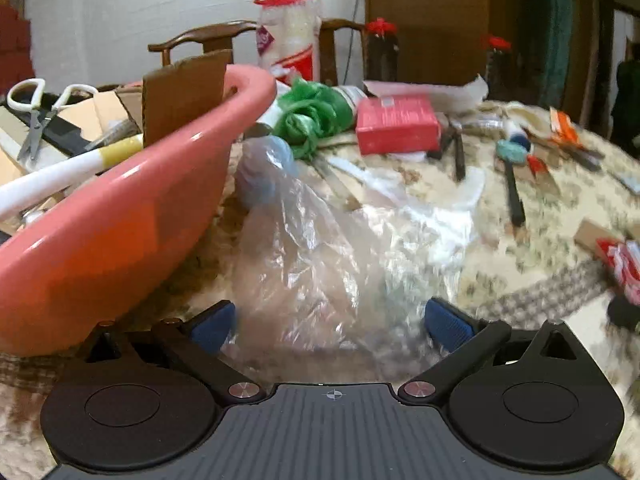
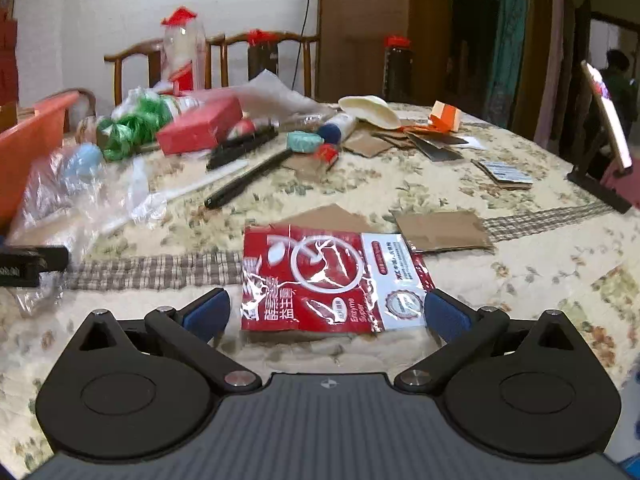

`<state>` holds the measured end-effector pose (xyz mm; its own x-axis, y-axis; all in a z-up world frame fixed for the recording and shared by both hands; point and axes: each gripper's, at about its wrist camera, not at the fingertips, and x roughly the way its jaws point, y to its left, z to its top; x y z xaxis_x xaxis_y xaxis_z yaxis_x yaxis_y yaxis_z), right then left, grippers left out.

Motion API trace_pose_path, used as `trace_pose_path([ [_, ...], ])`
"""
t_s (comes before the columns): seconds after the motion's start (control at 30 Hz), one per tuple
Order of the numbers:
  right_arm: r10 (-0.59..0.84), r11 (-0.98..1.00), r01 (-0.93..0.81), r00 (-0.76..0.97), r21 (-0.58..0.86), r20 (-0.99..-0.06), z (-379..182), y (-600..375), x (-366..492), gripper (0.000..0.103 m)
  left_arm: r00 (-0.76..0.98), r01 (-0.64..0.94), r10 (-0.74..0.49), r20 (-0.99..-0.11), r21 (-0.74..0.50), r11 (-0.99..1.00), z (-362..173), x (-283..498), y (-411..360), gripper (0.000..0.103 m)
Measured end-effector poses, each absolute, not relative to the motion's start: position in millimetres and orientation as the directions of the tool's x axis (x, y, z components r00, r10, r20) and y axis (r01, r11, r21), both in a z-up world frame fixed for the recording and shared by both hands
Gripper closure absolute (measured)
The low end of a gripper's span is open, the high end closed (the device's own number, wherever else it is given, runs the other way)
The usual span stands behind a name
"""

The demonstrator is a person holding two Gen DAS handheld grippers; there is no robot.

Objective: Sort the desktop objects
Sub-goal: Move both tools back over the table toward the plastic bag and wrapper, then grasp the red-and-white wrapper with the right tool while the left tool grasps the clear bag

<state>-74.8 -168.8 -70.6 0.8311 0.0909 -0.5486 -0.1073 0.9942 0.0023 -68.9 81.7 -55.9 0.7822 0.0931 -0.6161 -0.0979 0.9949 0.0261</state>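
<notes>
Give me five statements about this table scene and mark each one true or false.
1. Both grippers are open. True: left gripper, right gripper.
2. The clear plastic bag lies in front of the left gripper. True.
3. The pink basin is empty. False: scissors and cardboard sit in it.
4. The right gripper holds the red packet. False: the packet lies flat on the tablecloth, ungripped.
5. The red box stands beside the green bag. True.
</notes>
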Motion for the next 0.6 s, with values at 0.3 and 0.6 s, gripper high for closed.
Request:
trace_pose_path([
  [0.3, 0.116, 0.991, -0.134, 0.822, 0.008, -0.557, -71.7, -169.6, -62.3, 0.0, 0.782, -0.055, 0.065, -0.62, 0.036, 0.998, -58.2, -50.7, 70.5, 0.007],
  [0.6, 0.18, 0.981, -0.188, 0.838, 0.039, -0.515, -66.5, -171.7, -76.1, 0.053, 0.811, 0.048, -0.025, -0.585, 0.025, 0.999, -52.0, -58.1, 55.6, 0.067],
])
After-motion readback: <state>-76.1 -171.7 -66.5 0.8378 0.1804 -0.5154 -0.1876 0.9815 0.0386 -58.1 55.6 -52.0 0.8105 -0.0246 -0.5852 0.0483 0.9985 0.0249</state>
